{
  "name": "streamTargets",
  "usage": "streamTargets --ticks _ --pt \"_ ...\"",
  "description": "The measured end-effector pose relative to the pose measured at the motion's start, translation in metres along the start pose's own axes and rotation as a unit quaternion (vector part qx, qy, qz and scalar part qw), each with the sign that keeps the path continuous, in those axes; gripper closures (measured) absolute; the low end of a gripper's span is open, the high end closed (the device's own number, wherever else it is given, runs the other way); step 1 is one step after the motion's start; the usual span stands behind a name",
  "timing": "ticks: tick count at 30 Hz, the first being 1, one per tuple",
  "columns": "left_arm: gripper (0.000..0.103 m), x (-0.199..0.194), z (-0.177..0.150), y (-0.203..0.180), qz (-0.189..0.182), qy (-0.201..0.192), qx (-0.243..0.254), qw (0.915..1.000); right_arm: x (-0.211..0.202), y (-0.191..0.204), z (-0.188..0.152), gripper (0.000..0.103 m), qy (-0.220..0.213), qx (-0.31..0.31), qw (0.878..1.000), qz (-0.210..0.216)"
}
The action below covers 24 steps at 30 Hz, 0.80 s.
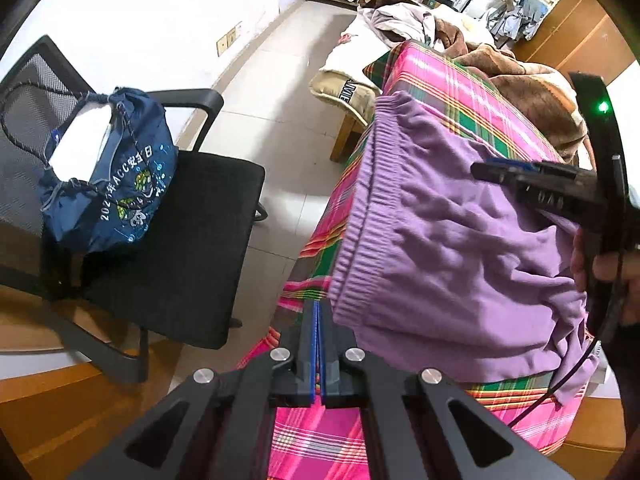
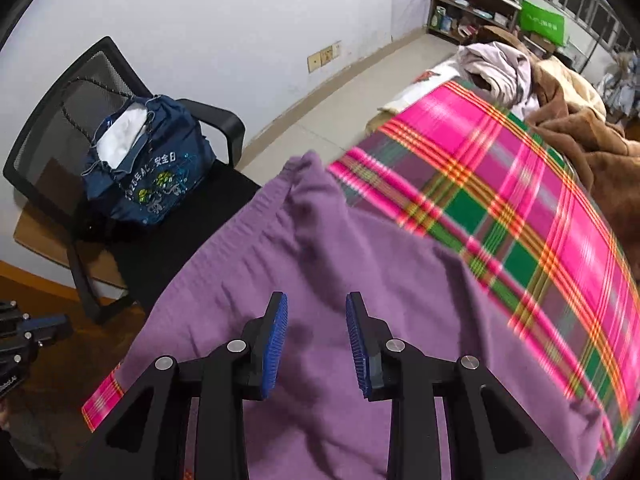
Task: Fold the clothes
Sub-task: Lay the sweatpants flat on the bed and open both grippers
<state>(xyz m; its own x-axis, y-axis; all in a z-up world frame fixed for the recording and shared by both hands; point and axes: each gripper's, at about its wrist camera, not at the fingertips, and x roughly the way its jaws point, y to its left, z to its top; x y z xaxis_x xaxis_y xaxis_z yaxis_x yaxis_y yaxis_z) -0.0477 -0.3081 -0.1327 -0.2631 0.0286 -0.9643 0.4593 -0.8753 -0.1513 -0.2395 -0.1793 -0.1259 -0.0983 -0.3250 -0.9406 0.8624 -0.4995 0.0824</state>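
Observation:
A purple sweatshirt (image 1: 460,240) with a ribbed hem (image 1: 360,216) lies on a pink and green plaid blanket (image 1: 448,80) covering a bed. My left gripper (image 1: 318,312) is shut, blue pads pressed together, its tips right beside the hem's near corner; I see no cloth between the pads. My right gripper (image 2: 316,320) is open above the purple sweatshirt (image 2: 320,248), with nothing between its blue pads (image 2: 276,340). In the left wrist view the right gripper (image 1: 486,170) hovers over the garment's far side, held by a hand (image 1: 580,256).
A black mesh office chair (image 1: 172,248) with a dark blue drawstring bag (image 1: 116,172) stands left of the bed. Brown blankets (image 1: 532,92) and piled clothes (image 2: 496,68) lie further along the bed. Shelves (image 2: 472,0) stand against the far wall, across a tiled floor (image 1: 288,64).

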Motion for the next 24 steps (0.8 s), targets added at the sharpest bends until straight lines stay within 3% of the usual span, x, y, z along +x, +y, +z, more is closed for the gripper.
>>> streamTargets --ticks 4,10,17,24 --pt "0.103 -0.005 0.001 -0.01 -0.001 -0.003 0.009 0.9999 -0.002 0.001 -0.011 0.062 0.004 0.001 1.0 -0.005" --pt "0.103 -0.002 -0.003 -0.019 -0.053 0.009 0.013 0.9985 -0.015 0.003 -0.018 0.062 0.021 0.009 0.999 -0.03" --pt "0.103 0.002 -0.005 -0.029 -0.107 0.014 0.022 0.9939 -0.068 0.016 -0.029 0.061 0.029 0.037 0.997 -0.054" --pt "0.103 0.006 0.0 -0.054 -0.118 0.019 0.053 0.9913 -0.11 0.02 -0.055 0.061 0.021 0.058 0.997 -0.045"
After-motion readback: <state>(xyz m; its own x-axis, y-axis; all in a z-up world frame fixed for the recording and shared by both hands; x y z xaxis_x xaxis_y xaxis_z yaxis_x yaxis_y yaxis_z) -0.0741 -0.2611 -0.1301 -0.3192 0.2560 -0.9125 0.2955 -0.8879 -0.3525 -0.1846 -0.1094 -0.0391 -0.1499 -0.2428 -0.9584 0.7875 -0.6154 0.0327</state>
